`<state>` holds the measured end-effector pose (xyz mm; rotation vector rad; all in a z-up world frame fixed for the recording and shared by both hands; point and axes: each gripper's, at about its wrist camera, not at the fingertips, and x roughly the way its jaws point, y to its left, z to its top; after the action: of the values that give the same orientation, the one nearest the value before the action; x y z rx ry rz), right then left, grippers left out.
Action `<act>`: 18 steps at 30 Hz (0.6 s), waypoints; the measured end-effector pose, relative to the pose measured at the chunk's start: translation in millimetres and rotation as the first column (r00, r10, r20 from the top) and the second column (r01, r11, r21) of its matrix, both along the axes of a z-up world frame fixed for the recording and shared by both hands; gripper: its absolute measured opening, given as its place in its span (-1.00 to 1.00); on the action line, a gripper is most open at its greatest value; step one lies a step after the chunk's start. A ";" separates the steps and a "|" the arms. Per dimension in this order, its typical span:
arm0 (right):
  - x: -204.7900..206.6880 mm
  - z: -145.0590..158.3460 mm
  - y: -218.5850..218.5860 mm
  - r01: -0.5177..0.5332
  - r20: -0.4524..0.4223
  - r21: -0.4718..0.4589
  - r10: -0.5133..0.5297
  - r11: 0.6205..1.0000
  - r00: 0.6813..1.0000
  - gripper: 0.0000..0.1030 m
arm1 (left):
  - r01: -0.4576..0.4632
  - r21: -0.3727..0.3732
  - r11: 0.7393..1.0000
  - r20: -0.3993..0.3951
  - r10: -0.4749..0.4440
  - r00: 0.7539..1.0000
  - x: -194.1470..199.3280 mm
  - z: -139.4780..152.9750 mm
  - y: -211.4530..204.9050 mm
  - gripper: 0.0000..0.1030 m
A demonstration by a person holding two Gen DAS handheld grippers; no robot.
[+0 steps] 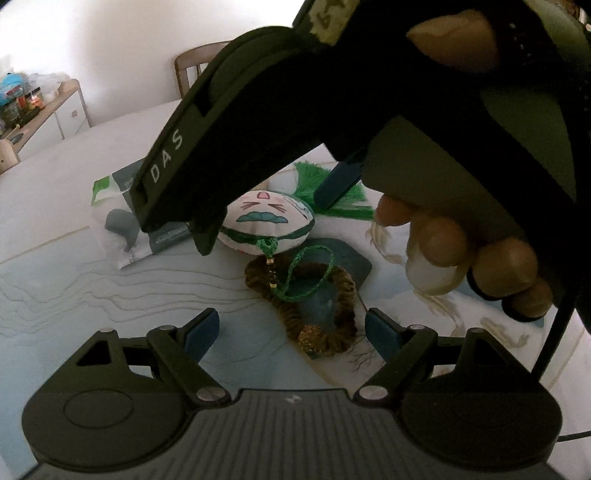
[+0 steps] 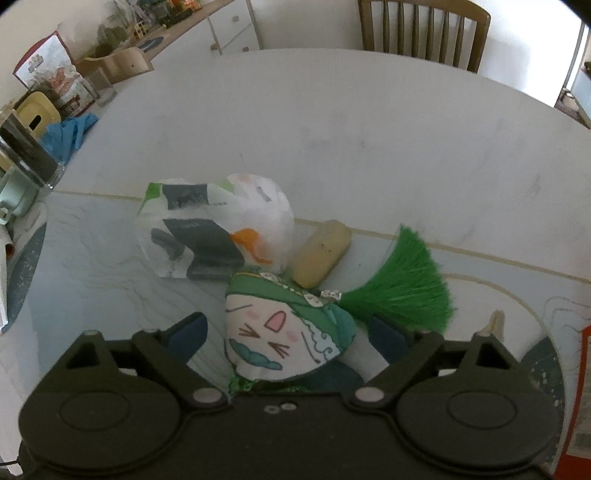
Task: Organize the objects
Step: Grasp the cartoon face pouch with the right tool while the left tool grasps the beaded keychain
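A white cloth sachet (image 2: 280, 339) with a drawn cat face, green trim and a green tassel (image 2: 406, 291) lies on the pale blue mat (image 2: 92, 258). My right gripper (image 2: 288, 334) stands open around it, a finger (image 2: 188, 338) on each side, no pad clearly pressing. The left wrist view shows the same: the sachet (image 1: 266, 221) between the right gripper's fingers (image 1: 207, 236). My left gripper (image 1: 291, 321) hangs open just above a brown scrunchie (image 1: 332, 291), which the sachet's green cord loop (image 1: 303, 273) lies across.
A printed plastic bag (image 2: 214, 229) and a tan block (image 2: 321, 254) lie just behind the sachet. A hand (image 1: 461, 258) holds the right gripper's handle. A blue cloth (image 2: 66, 133) and clutter sit at the table's left; a wooden chair (image 2: 424, 33) stands beyond.
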<state>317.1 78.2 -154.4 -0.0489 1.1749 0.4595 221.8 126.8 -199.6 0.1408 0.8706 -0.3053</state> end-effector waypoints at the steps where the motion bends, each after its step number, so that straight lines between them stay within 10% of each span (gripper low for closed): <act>1: 0.8 -1.1 0.1 0.001 -0.011 0.005 -0.001 1.000 1.000 0.67 | 0.000 0.001 1.000 0.000 0.000 1.000 0.2 0.3 0.1 0.67; 18: -3.0 20.7 -20.2 0.038 0.006 0.095 -0.039 0.995 0.999 0.34 | 0.029 0.010 1.000 0.013 -0.029 1.000 4.2 -0.6 -10.7 0.67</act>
<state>314.1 58.0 -133.8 0.0540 1.1433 0.4800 226.0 116.0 -200.1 0.1646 0.8575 -0.3263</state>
